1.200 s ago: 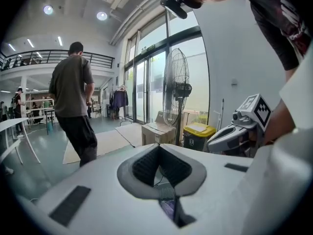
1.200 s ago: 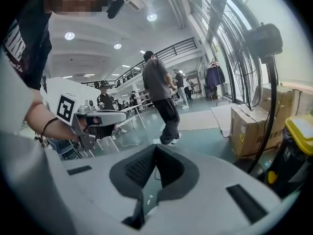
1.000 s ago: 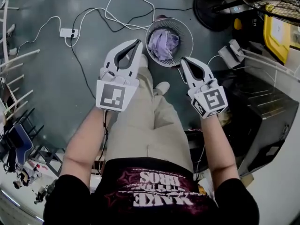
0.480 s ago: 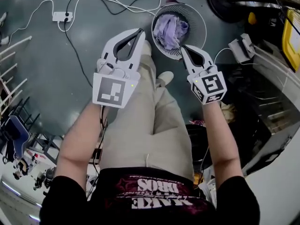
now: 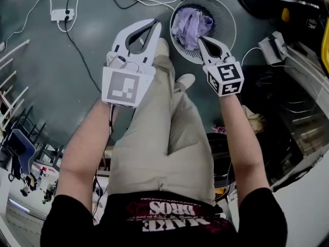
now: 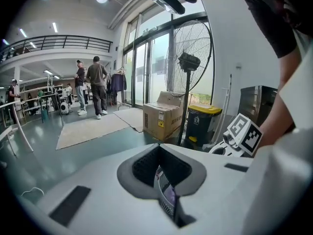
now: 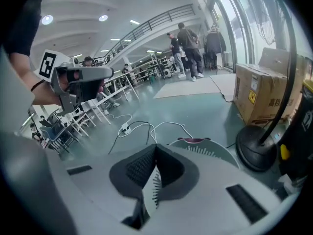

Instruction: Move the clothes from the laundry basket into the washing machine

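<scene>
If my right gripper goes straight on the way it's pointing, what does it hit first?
Probably the laundry basket: the shut right gripper aims at it and would likely meet its rim or the lavender clothes inside. Depth is unclear.

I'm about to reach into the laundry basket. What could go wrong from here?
1. Both the left tool and right tool are shut; unopened, they would likely just prod the lavender clothes.
2. Loose cables lie on the floor beside the laundry basket; a trailing garment or foot could snag them.
</scene>
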A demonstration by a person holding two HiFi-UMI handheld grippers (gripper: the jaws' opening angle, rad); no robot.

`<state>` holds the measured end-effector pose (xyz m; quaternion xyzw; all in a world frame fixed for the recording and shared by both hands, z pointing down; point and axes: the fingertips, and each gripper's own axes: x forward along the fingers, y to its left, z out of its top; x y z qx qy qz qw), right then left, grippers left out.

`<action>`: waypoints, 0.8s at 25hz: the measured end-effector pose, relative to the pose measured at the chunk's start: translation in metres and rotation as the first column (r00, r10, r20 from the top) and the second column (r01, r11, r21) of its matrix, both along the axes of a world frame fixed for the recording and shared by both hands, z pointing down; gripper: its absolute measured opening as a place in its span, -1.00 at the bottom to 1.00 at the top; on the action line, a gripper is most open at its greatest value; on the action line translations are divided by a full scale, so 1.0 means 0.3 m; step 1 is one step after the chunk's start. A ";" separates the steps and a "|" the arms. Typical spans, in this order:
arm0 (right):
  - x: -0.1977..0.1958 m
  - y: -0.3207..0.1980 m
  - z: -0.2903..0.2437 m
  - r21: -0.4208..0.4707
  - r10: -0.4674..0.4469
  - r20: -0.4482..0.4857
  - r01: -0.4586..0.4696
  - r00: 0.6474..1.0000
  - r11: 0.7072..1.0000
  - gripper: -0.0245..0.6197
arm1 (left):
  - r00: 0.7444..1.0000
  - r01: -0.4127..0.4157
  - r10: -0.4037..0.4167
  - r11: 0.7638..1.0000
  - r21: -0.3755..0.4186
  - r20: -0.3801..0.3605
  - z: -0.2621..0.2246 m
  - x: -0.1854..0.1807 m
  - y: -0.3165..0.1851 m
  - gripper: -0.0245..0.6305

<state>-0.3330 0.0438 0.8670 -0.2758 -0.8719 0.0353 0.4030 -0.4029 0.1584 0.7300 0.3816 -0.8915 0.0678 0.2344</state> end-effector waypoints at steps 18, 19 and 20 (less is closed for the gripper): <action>0.034 -0.082 0.559 0.108 0.048 -0.263 -0.021 0.964 0.994 -0.77 | 0.998 -0.017 0.016 1.000 -0.020 -0.061 0.282 -0.057 -0.057 -0.93; 0.037 -0.084 0.589 0.105 0.045 -0.286 -0.016 0.957 0.994 -0.57 | 0.998 -0.013 0.011 1.000 -0.020 -0.065 0.294 -0.061 -0.053 -0.93; 0.039 -0.086 0.619 0.105 0.044 -0.306 -0.012 0.951 0.994 -0.47 | 0.998 -0.008 0.007 1.000 -0.020 -0.068 0.305 -0.066 -0.049 -0.93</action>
